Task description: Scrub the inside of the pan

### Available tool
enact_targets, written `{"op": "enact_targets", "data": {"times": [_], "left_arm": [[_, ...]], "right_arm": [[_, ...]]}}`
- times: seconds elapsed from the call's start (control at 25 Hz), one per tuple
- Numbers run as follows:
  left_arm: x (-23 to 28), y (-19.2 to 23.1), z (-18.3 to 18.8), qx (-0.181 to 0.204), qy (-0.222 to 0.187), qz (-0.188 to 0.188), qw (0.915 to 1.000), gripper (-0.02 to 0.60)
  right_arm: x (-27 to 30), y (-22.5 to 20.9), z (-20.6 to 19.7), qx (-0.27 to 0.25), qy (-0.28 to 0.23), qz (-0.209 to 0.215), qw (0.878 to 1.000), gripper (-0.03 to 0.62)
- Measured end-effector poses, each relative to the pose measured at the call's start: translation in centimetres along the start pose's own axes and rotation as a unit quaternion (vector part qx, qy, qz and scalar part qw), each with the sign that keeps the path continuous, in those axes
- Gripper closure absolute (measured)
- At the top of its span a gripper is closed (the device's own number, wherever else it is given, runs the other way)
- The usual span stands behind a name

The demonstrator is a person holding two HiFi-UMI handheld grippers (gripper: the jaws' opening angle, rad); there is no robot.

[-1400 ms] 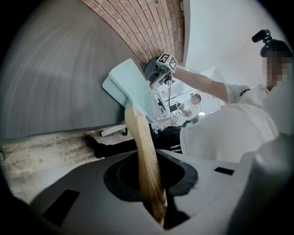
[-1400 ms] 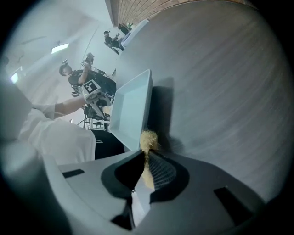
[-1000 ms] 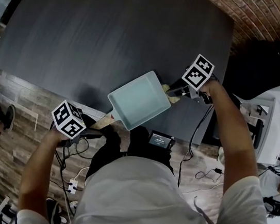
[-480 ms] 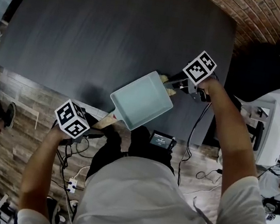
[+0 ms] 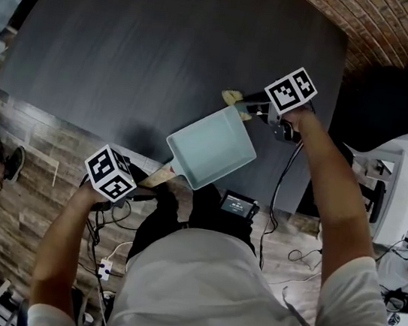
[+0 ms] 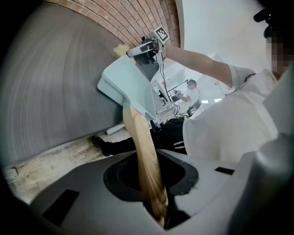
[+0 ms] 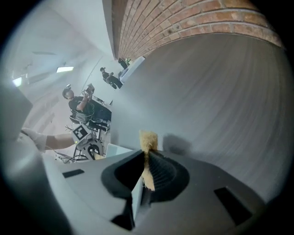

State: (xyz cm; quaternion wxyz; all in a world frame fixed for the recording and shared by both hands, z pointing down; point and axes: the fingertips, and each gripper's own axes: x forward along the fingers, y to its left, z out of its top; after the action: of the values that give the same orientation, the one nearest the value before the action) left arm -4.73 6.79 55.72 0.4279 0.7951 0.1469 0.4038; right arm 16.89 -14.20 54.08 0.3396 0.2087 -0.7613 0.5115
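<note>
My left gripper [image 5: 142, 184] has its fingers clamped on the wooden handle [image 6: 140, 151], so the pan [image 5: 211, 149] juts out ahead of them over the desk [image 5: 146, 43] edge (long lever, small grip). Hard scrubbing could twist it loose. My right gripper [image 5: 248, 108] has its fingers pinched shut on the sponge [image 7: 148, 137], which pokes past their tips beyond the pan's far rim and could slip out.

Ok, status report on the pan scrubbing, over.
Left gripper shut on wooden handle, pan held over the table's near edge. Right gripper shut on sponge, beyond the pan's far rim, not inside. Nothing in the way.
</note>
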Motion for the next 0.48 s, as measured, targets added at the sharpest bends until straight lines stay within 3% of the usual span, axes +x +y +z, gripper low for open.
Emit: {"op": "enact_targets", "data": {"times": [0.28, 0.48], "left_arm": [[1.2, -0.6, 0.5, -0.010, -0.020, -0.009, 0.9997, 0.500], [1.8, -0.6, 1.4, -0.029, -0.049, 0.002, 0.9984, 0.502]], "right_arm": [[-0.2, 0.7, 4.3, -0.056, -0.051, -0.070, 0.995, 0.556], [1.5, -0.2, 4.1, -0.130, 0.006, -0.166, 0.977, 0.556]]}}
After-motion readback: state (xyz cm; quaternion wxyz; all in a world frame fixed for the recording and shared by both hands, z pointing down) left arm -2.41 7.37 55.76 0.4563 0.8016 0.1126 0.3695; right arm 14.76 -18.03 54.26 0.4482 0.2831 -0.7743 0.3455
